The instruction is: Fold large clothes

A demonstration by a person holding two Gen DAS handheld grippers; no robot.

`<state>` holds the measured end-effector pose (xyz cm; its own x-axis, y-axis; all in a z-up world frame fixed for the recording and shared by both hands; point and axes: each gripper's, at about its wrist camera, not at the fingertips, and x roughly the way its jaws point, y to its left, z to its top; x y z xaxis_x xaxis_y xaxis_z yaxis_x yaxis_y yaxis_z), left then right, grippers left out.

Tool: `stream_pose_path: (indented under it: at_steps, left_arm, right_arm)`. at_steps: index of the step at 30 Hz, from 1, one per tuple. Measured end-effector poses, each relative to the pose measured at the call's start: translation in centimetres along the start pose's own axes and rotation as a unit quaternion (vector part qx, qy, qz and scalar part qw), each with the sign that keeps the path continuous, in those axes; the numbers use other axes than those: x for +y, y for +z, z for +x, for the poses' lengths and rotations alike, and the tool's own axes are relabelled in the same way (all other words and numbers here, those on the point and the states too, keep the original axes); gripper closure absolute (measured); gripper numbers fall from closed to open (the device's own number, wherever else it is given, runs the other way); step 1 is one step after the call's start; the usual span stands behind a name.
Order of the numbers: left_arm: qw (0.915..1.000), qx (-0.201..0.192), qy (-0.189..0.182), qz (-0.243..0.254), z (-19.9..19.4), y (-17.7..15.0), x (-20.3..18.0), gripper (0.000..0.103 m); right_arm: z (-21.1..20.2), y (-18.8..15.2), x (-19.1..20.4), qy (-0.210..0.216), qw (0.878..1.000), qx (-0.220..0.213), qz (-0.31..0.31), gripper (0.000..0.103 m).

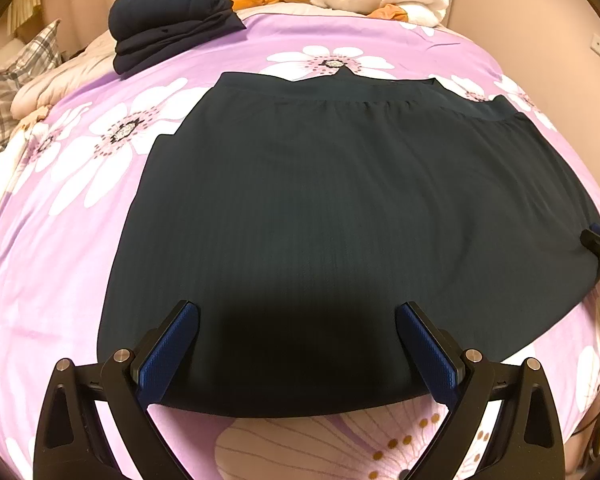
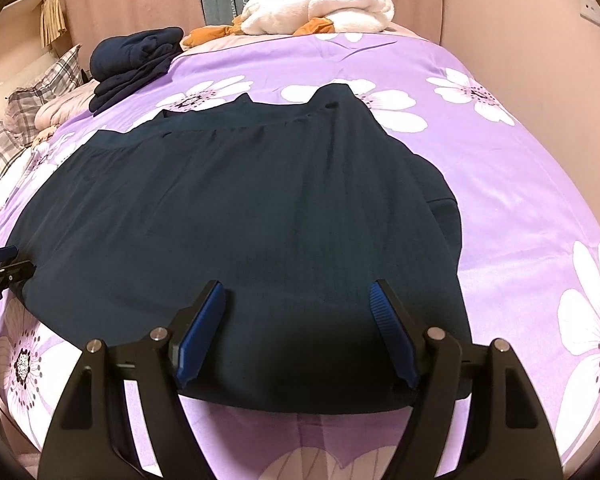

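Currently the dark pleated skirt lies flat mid-frame on the floral bedsheet, soft and limp; left gripper and right gripper, jaws apart, should pinch its lower-frame hem corners.

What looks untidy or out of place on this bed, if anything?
Mostly tidy. The dark skirt lies spread flat on the floral bedspread, but its waistband end is uneven: two corners poke up, and a flap sticks out at one side. The folded navy pile looks neat.
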<state>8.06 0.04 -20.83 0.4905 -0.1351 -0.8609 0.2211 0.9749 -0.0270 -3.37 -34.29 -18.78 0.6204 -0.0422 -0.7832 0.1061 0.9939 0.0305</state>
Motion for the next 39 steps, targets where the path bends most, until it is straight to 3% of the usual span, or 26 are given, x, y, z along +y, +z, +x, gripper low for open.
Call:
stream_pose_path:
  at_steps: [39]
  left_arm:
    - [1.0000,0.000,0.002,-0.002,-0.3,-0.3,0.7,0.004]
  right_arm:
    - [-0.7,-0.1,-1.3,-0.010,1.000,-0.002,0.013,0.028]
